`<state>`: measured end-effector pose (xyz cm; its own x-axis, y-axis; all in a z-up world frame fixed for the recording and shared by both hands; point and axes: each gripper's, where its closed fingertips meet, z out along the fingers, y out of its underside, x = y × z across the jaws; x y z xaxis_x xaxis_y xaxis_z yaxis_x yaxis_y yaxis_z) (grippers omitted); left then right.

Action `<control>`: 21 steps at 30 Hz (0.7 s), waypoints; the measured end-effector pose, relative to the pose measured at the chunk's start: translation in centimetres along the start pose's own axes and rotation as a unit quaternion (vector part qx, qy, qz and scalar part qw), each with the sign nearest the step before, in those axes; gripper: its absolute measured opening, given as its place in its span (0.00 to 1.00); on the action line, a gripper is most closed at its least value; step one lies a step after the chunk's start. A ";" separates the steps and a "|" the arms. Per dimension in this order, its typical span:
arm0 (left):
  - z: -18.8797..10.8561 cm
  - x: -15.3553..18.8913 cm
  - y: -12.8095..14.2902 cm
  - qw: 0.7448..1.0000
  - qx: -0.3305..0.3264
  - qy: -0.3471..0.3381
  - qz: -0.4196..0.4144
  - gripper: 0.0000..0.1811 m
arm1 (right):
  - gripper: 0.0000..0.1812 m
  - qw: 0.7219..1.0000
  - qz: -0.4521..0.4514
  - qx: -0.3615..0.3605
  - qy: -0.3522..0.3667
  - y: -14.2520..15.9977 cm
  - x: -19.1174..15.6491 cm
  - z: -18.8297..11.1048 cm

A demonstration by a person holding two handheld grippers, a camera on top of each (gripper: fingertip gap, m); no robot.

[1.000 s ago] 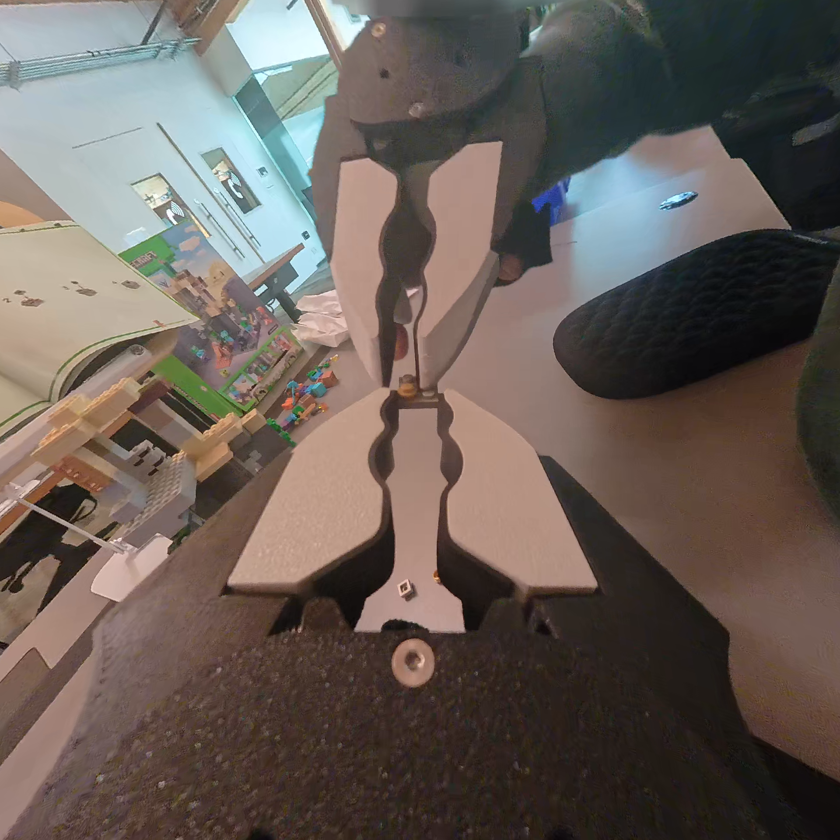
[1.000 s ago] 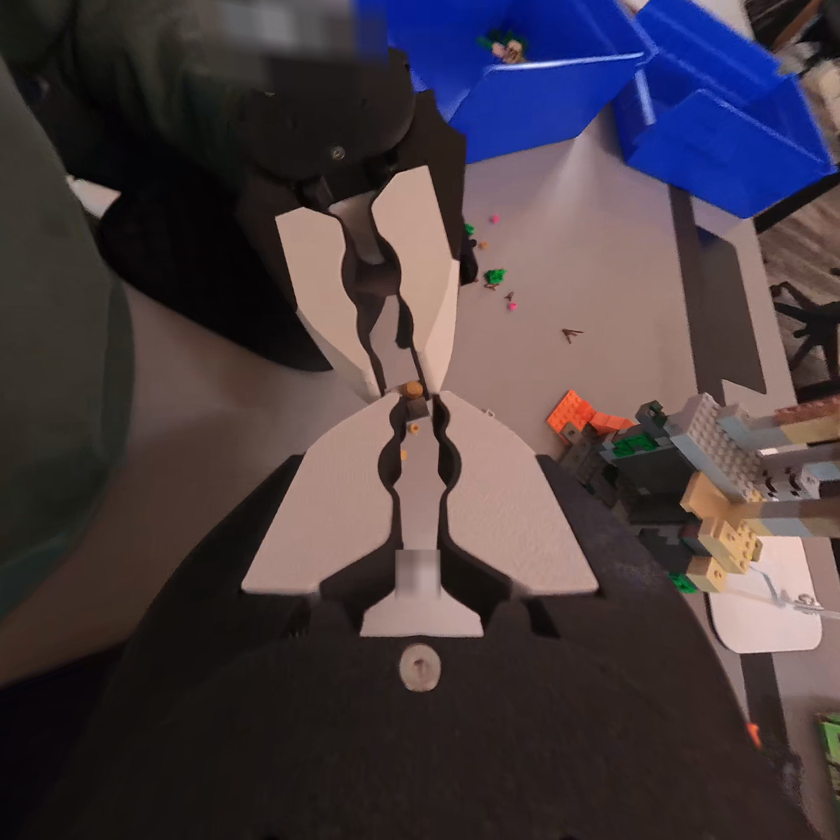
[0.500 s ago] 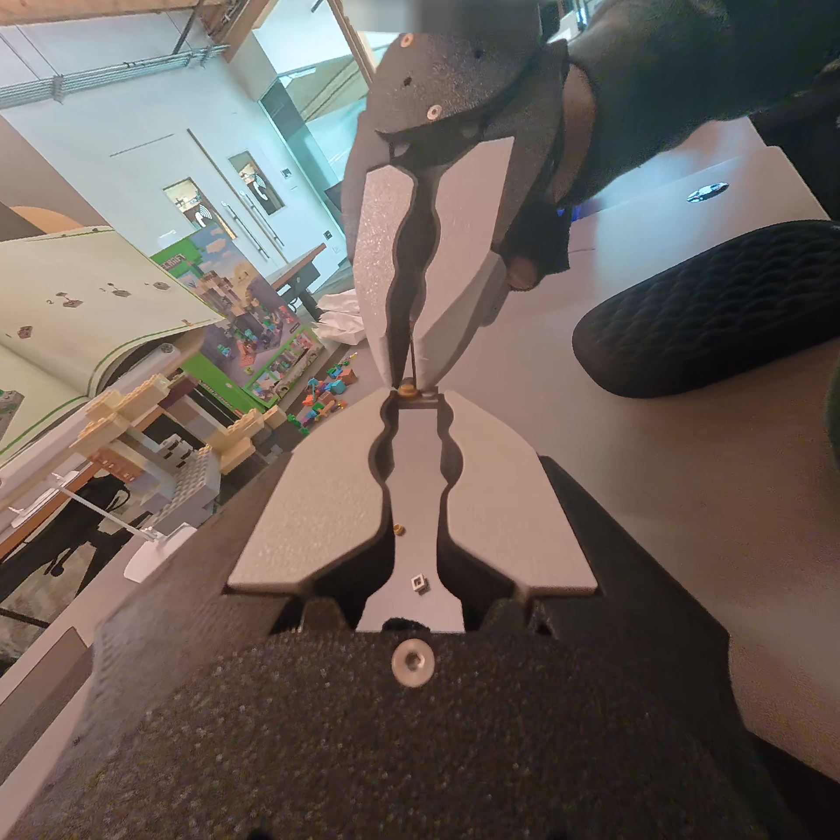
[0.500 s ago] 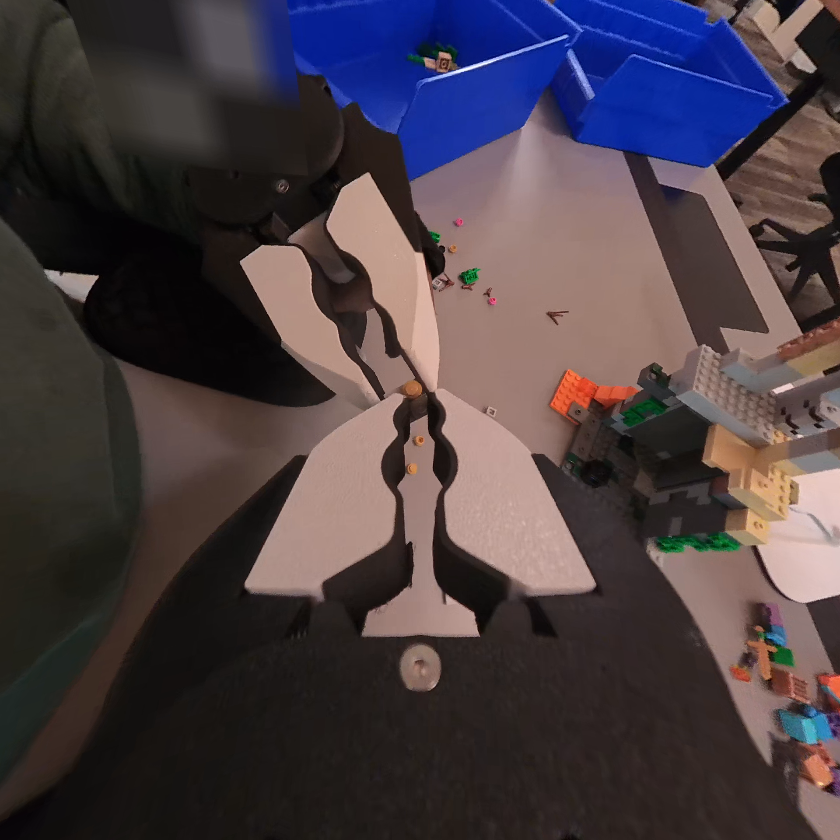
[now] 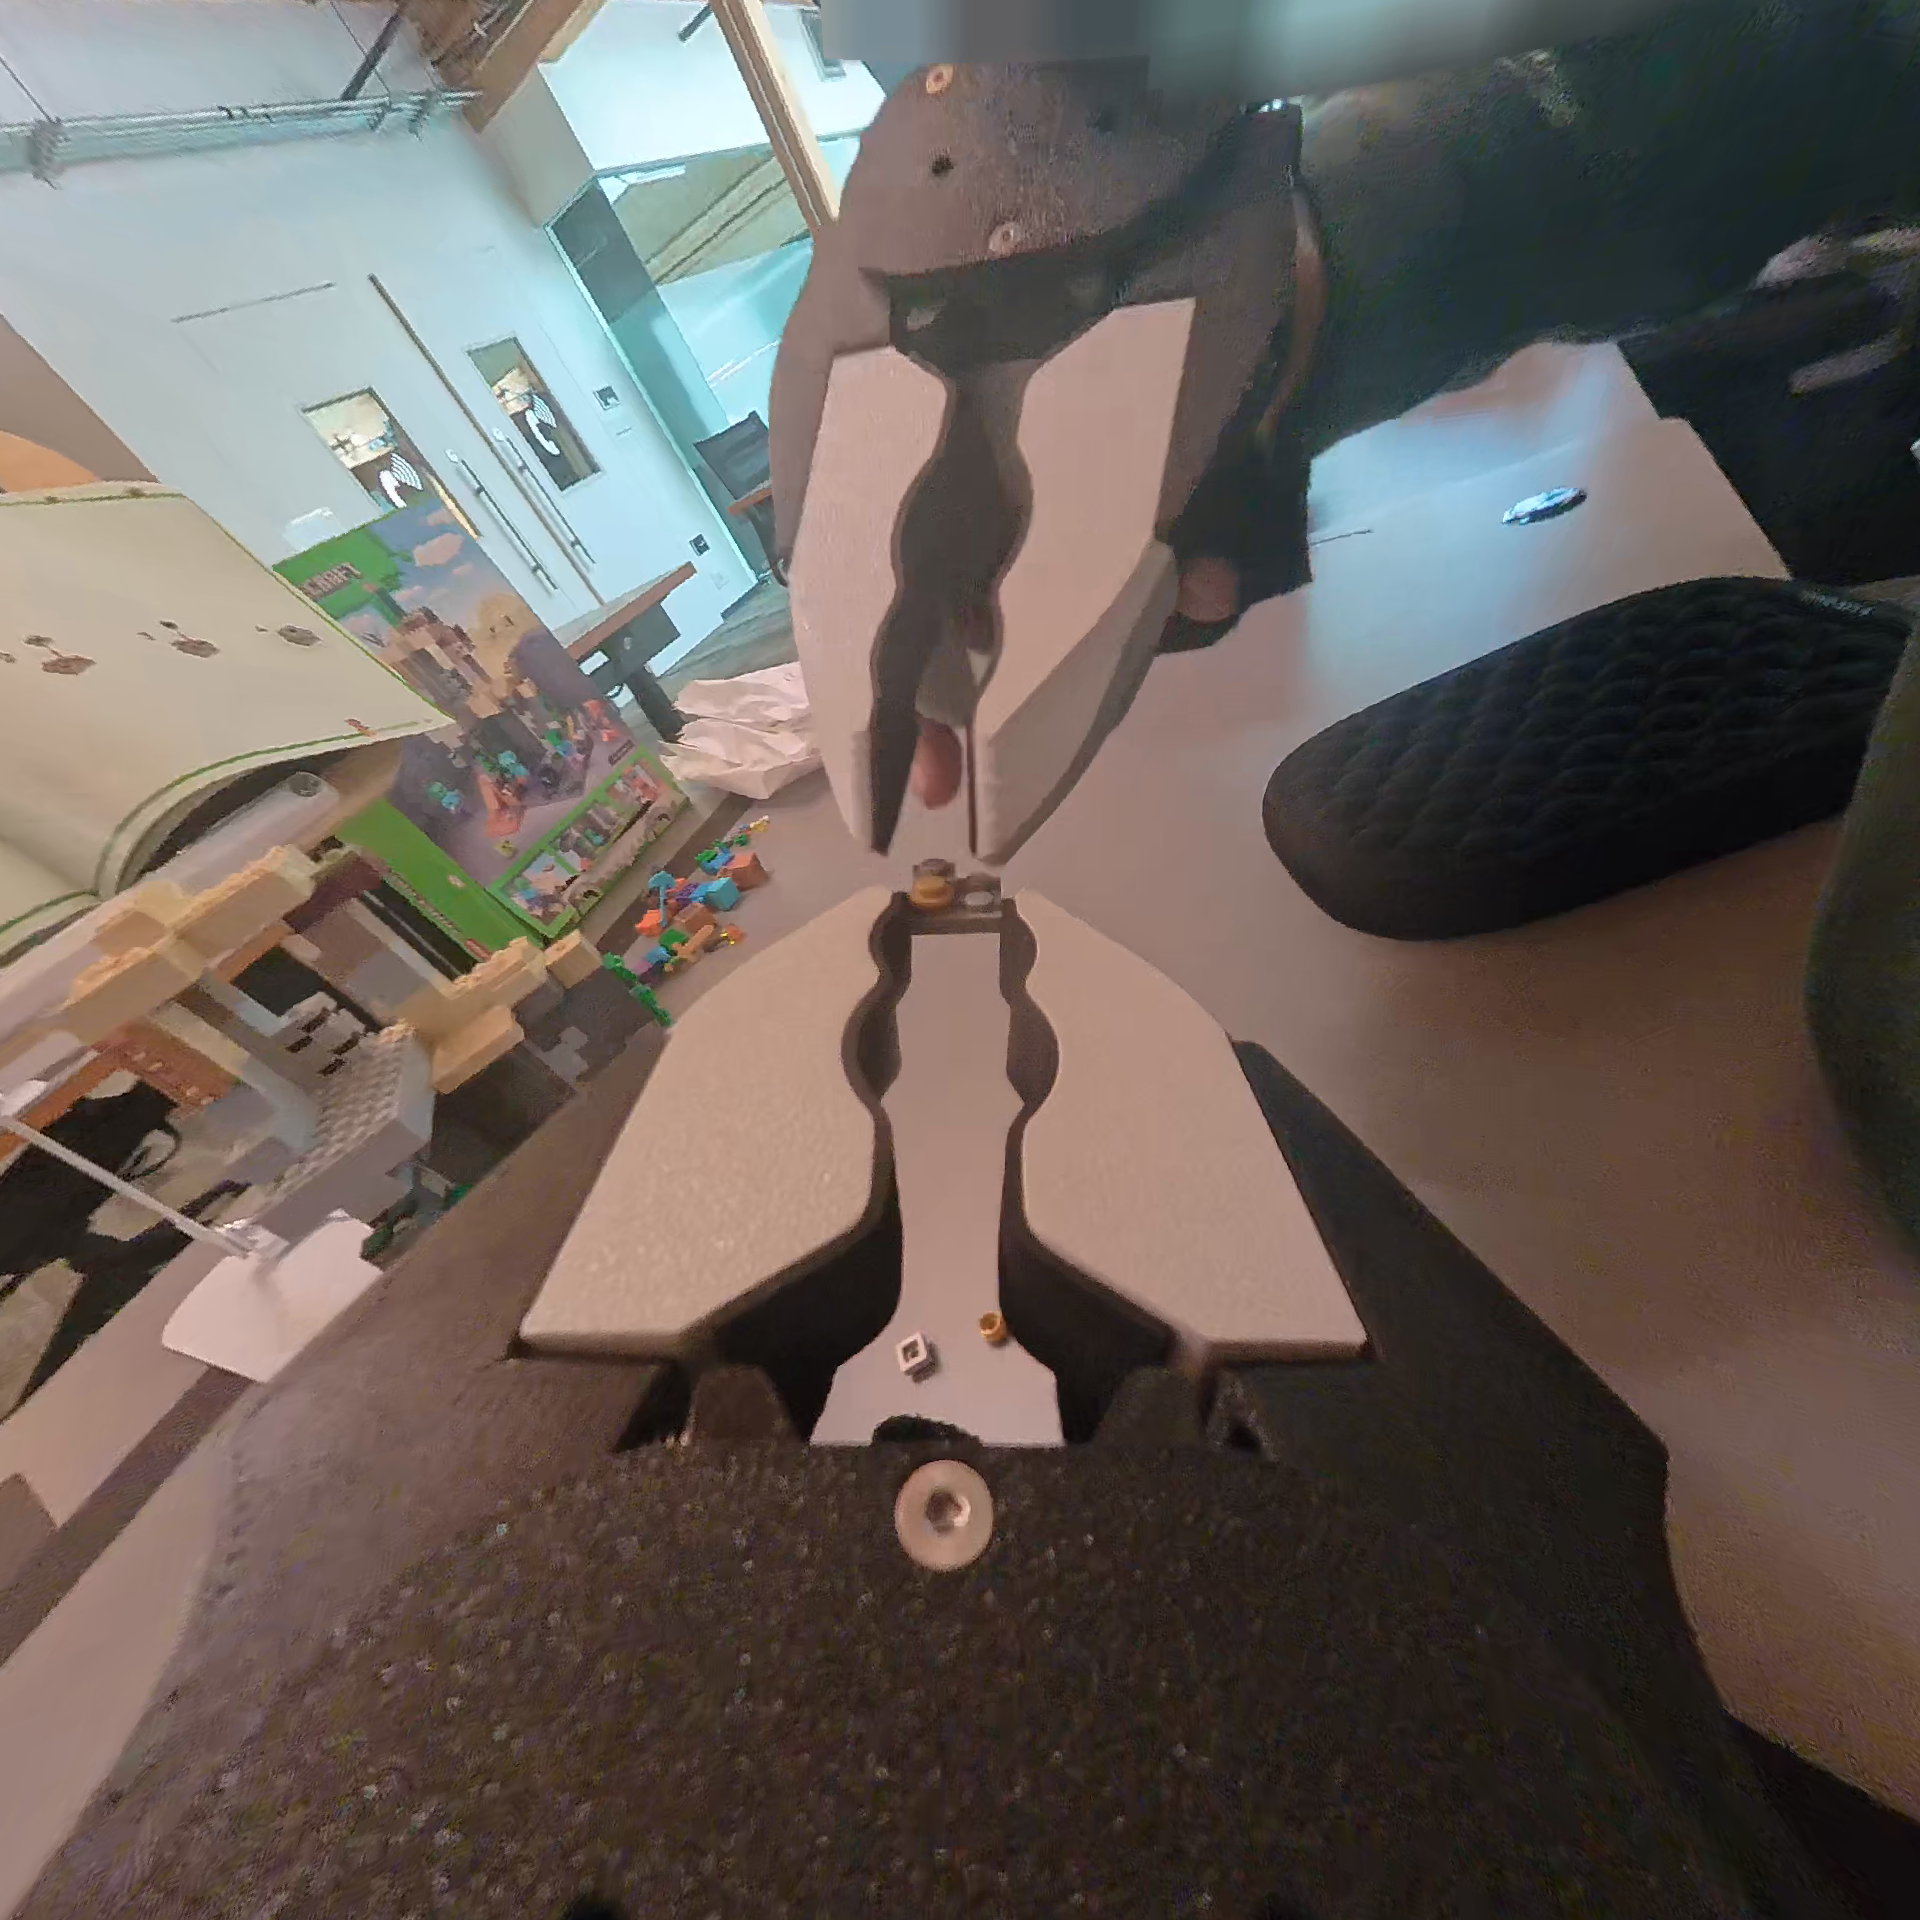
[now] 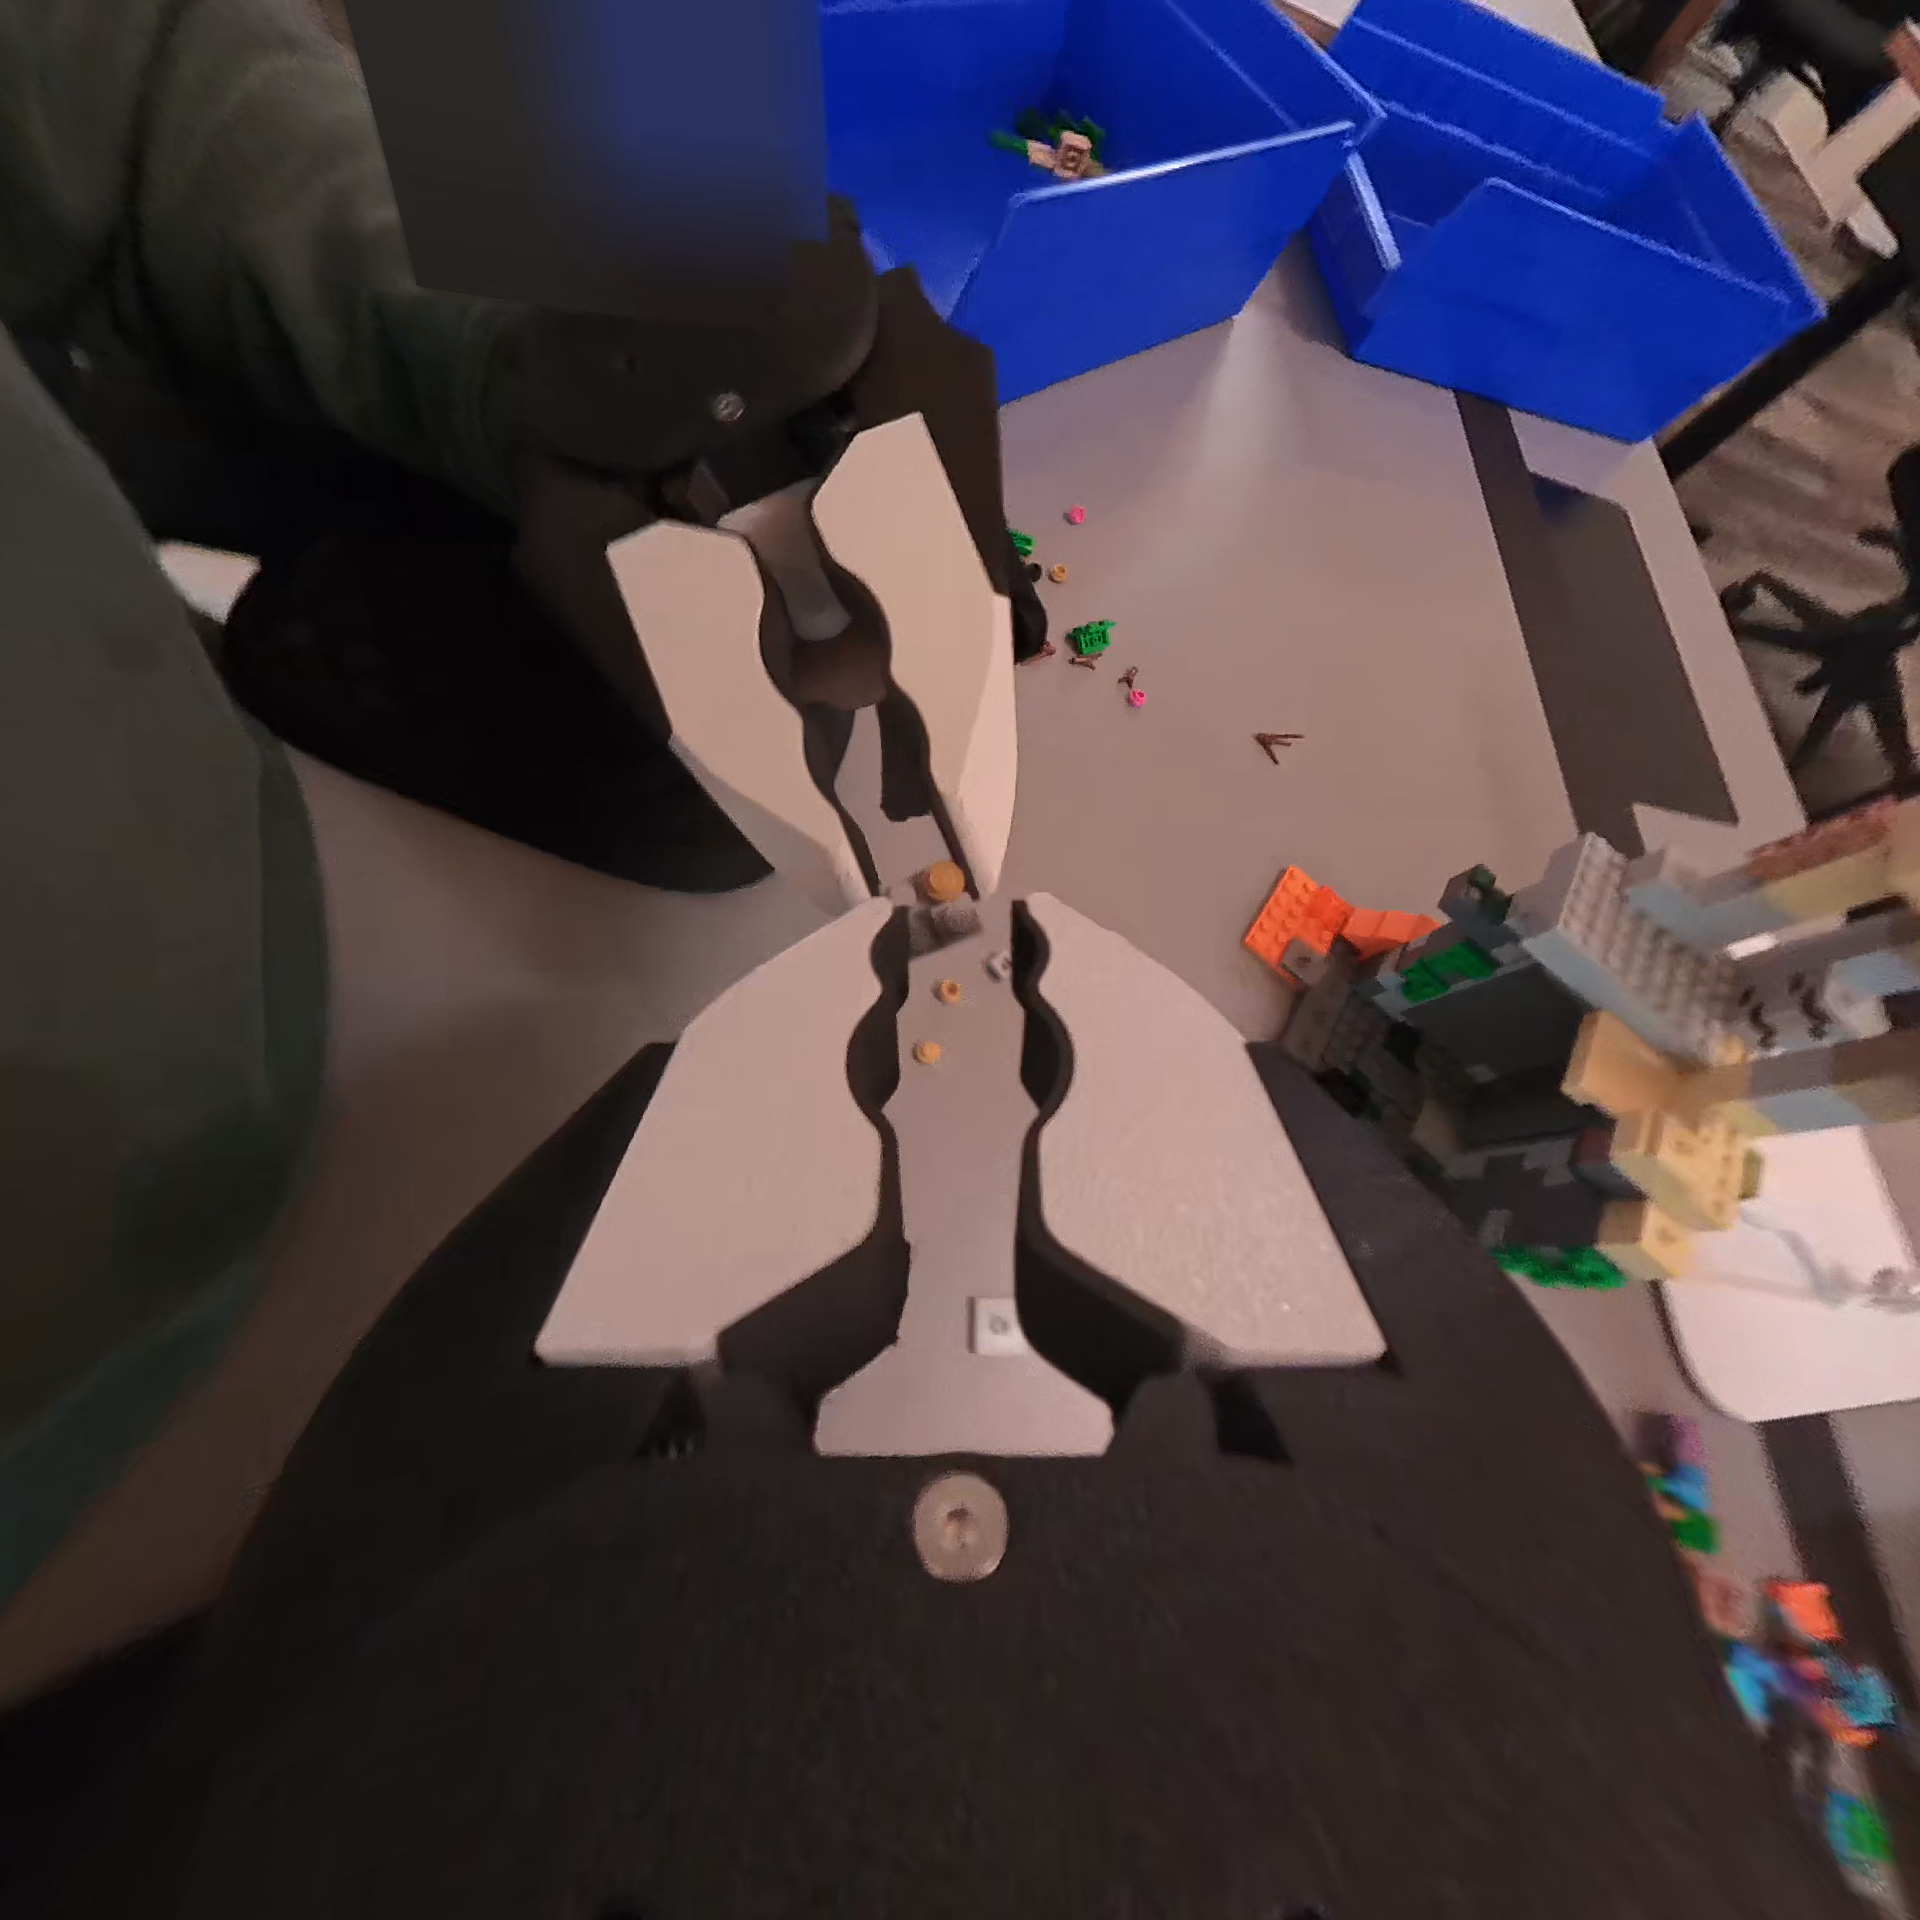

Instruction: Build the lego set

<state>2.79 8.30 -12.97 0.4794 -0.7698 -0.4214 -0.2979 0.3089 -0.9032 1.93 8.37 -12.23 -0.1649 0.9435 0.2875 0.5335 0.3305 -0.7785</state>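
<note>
Left tool (image 5: 951,909) pinches a small dark grey plate (image 5: 961,906) at its tips, held above the surface (image 5: 1455,1091) in the middle of the scene, and a round tan stud (image 5: 932,883) sits on the plate's left end. Right tool (image 5: 928,847) stands tip to tip against it from the far side, its fingers parted by a narrow gap and gripping nothing I can see; in its own view, right tool (image 6: 948,914) faces the same plate (image 6: 945,923). I judge both pieces feather-light, rigid and slick, so I'd hold the plate by its short edges and press straight down on the stud. Spare tan studs (image 6: 948,990) lie below, and the half-built model (image 6: 1558,1060) stands to the right.
</note>
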 end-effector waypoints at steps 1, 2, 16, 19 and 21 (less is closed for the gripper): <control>-0.1 0.0 0.0 1.000 0.003 0.004 -0.008 0.09 | 0.13 1.000 -0.023 -0.009 -0.008 0.2 0.0 -0.1; -0.1 0.1 0.0 1.000 0.006 0.011 -0.017 0.09 | 0.15 0.999 -0.039 -0.018 -0.018 0.4 0.0 -0.1; 0.1 0.8 0.4 0.998 0.000 0.044 -0.052 0.09 | 0.09 0.994 -0.035 -0.069 -0.080 2.2 -1.1 1.3; 0.2 0.5 1.2 0.998 -0.017 0.038 -0.056 0.09 | 0.09 0.993 0.017 -0.084 -0.082 3.1 -0.7 1.4; 0.1 -0.1 1.8 0.998 -0.032 0.027 -0.054 0.10 | 0.09 0.989 0.054 -0.111 -0.081 4.5 -0.3 1.5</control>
<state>2.27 8.96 -14.58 0.4667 -0.8262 -0.3156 -0.3000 0.1878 -0.9353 3.14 9.57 -16.66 -0.2187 0.9705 0.1019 0.7214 0.2311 -0.6528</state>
